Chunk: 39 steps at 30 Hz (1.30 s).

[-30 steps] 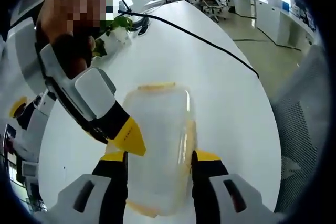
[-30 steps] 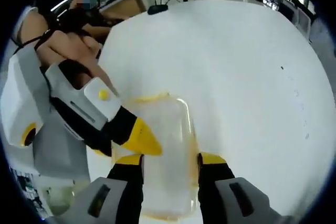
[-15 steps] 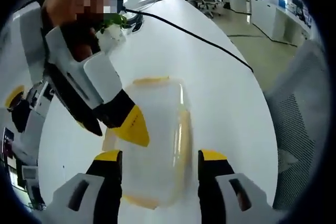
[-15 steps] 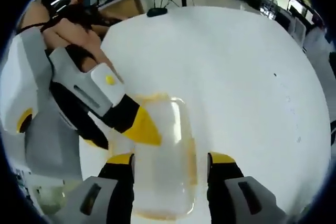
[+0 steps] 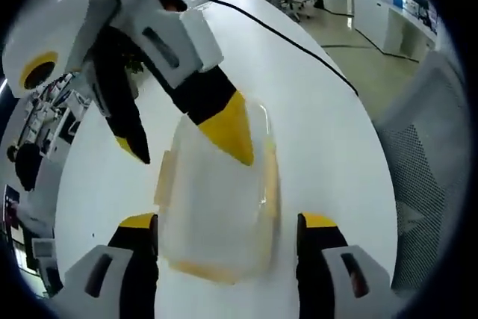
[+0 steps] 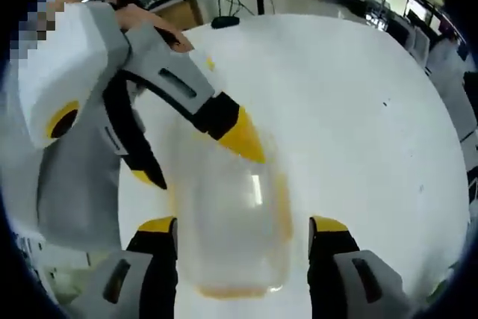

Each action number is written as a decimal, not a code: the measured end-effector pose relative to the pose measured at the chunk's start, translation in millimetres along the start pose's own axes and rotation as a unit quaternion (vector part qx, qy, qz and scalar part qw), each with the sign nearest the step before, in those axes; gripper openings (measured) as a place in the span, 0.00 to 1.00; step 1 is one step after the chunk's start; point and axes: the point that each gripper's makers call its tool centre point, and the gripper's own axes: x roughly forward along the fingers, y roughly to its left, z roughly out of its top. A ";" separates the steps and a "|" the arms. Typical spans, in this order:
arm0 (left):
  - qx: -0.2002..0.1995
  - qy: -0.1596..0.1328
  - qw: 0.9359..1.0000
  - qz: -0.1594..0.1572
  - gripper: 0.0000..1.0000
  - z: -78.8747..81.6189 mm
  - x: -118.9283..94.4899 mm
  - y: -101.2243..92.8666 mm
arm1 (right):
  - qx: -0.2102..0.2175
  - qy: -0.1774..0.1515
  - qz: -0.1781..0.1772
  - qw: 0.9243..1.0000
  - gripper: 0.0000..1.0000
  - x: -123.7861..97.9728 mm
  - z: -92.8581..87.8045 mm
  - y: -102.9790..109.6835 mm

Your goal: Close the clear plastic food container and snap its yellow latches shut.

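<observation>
Container (image 5: pixel 216 207) seen between wide-spread left gripper (image 5: pixel 228 233) fingers, untouched, on table (image 5: pixel 328 140). Lid seated. Right gripper (image 6: pixel 243 237) likewise spread wide, container (image 6: pixel 231 222) between fingers. Latch (image 5: pixel 270 184) state not discernible; snapping judged outstanding.

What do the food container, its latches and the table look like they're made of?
Food container: clear, slightly cloudy plastic with a glossy look; the white table shows through it and it glints. Yellow latches: seemingly opaque to translucent plastic along the rim. Table: smooth white top, probably laminate; its exact material cannot be told.
</observation>
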 end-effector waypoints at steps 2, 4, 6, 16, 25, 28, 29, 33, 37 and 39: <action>-0.006 0.002 1.000 0.000 0.78 -3.0 0.1 2.8 | -0.001 -0.001 -0.001 1.000 0.73 -1.3 0.1 1.8; -0.007 0.004 1.000 -0.001 0.78 -5.8 0.7 4.5 | 0.000 -0.003 -0.003 1.000 0.73 -2.7 -0.7 3.3; -0.006 0.007 1.000 -0.003 0.79 -8.6 1.5 5.0 | -0.006 0.004 -0.007 1.000 0.73 -2.9 -4.4 4.1; -0.004 0.015 1.000 -0.014 0.83 -15.5 4.9 8.6 | -0.025 0.019 -0.031 0.999 0.78 -5.4 -15.3 8.6; 0.003 0.022 0.999 -0.022 0.84 -19.8 12.8 10.6 | -0.038 0.035 -0.057 0.997 0.82 -2.4 -32.2 9.9; 0.005 0.028 0.999 -0.028 0.84 -23.1 17.9 9.7 | -0.043 0.040 -0.064 0.996 0.83 1.1 -36.6 9.9; 0.005 0.030 0.999 -0.030 0.83 -24.1 18.8 9.1 | -0.046 0.044 -0.067 0.996 0.84 2.0 -38.3 9.5; 0.001 0.033 0.999 -0.044 0.81 -26.4 20.0 5.9 | -0.050 0.052 -0.081 0.994 0.85 4.6 -44.6 3.3; 0.000 0.029 0.999 -0.045 0.81 -25.8 20.5 7.2 | -0.048 0.053 -0.076 0.994 0.82 7.6 -46.7 4.2; 0.000 0.029 0.999 -0.043 0.80 -25.9 20.1 6.7 | -0.042 0.056 -0.072 0.995 0.78 8.9 -47.9 5.3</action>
